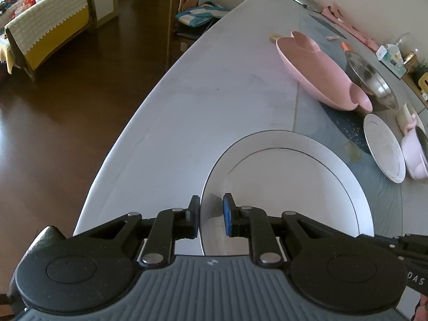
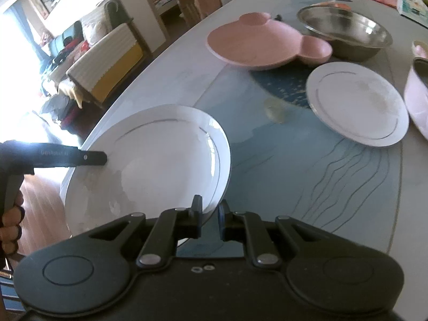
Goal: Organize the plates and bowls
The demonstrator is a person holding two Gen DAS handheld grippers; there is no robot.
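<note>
Both grippers hold a large white plate [image 1: 294, 187] [image 2: 160, 155] with a thin dark ring, near the table's front-left edge. My left gripper [image 1: 211, 214] is shut on the plate's near rim, one pad under it and one over. It shows in the right wrist view as a black finger [image 2: 96, 157] on the plate's left rim. My right gripper [image 2: 211, 216] is shut on the opposite rim, and its arm [image 1: 401, 243] enters the left wrist view at the lower right. A smaller white plate [image 1: 385, 147] [image 2: 358, 104] lies further in on the blue mat.
A pink bear-shaped plate [image 1: 315, 72] [image 2: 262, 42] and a steel bowl [image 1: 371, 80] [image 2: 347, 34] sit behind the plates. A pink pot [image 1: 414, 152] [image 2: 417, 101] stands at the right. The table edge [image 1: 128, 144] drops to a wooden floor; a person's hand [image 2: 10, 222] grips the left handle.
</note>
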